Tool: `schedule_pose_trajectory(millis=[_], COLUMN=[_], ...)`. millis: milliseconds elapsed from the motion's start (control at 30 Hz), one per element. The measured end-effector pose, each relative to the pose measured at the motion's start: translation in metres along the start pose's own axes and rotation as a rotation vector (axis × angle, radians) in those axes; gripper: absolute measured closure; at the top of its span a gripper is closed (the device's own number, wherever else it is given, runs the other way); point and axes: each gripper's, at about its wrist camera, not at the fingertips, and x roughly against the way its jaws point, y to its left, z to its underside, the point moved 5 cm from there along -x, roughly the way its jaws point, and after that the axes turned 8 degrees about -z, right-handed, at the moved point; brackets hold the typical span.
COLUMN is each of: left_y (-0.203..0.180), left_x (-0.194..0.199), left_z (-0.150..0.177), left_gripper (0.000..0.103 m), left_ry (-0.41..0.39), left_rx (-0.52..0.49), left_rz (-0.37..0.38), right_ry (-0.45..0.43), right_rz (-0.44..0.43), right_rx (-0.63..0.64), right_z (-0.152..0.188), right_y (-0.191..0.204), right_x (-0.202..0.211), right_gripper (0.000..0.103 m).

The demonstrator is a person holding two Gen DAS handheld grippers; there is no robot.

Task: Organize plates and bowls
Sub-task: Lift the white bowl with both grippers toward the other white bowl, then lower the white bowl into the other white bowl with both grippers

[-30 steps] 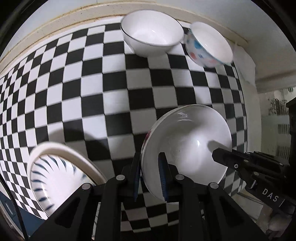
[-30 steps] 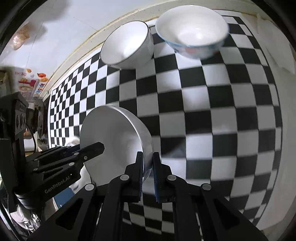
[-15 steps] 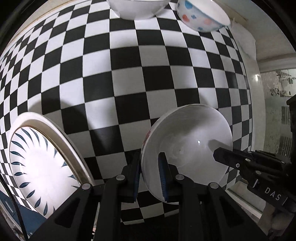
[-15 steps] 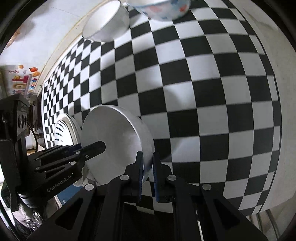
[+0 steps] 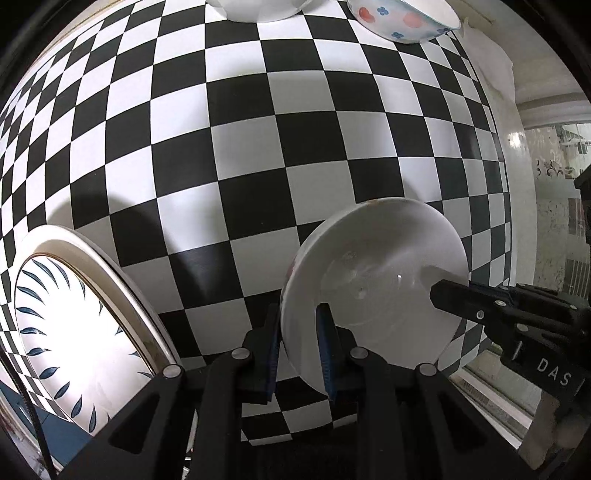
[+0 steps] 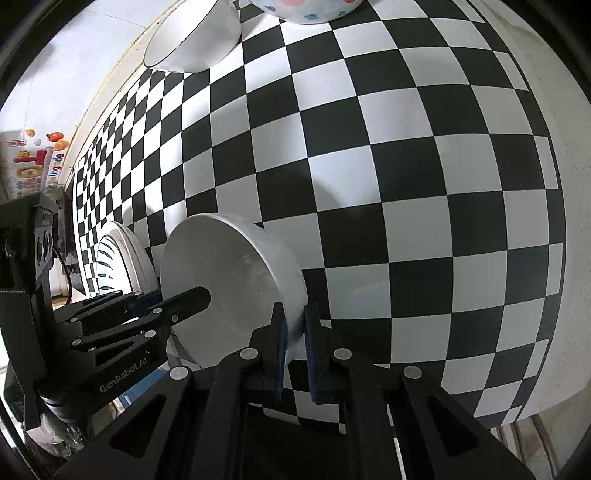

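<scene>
Holding one white bowl (image 5: pixel 373 295) between us, we have the left gripper (image 5: pixel 299 350) pinched on one side of its rim and the right gripper (image 6: pixel 293 347) pinched on the opposite side, fingers narrow on the wall. The bowl hangs just above the checkered table (image 5: pixel 258 147) near its front edge, beside the blue-leaf plate (image 5: pixel 74 332). Two more bowls, a plain bowl (image 6: pixel 192 40) and a spotted bowl (image 5: pixel 402 18), sit at the far edge. Our worry: thin glazed rim, small pads; if either hand twists or pulls apart, the bowl could slip, drop and chip, or knock the plate.
</scene>
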Motion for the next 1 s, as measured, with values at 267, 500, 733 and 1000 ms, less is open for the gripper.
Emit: schedule_pose_trajectory(millis=[267, 500, 733, 1000], left_y=[0.041, 0.086, 0.104, 0.1], left_x=[0.062, 0.121, 0.109, 0.057], left_z=[-0.019, -0.108, -0.189, -0.216], left_gripper=[0.081, 0.073, 0.073, 0.073], left_ry=[-0.088, -0.201, -0.154, -0.038], left_rx=[0.115, 0.199, 0.251, 0.323], left_rz=[0.019, 0.05, 0.082, 0.18], right_ry=[-0.018, -0.174, -0.159, -0.002], right_rz=[-0.041, -0.118, -0.026, 0.124], right_rx=[-0.051, 0.026, 0.209, 0.28], right_z=[-0.016, -0.1, -0.229, -0.311], right_y=[-0.002, 0.057, 0.127, 0.138], right_x=[0.035, 0.096, 0.097, 0.037], right_gripper=[0.09, 0.077, 0.077, 0.077])
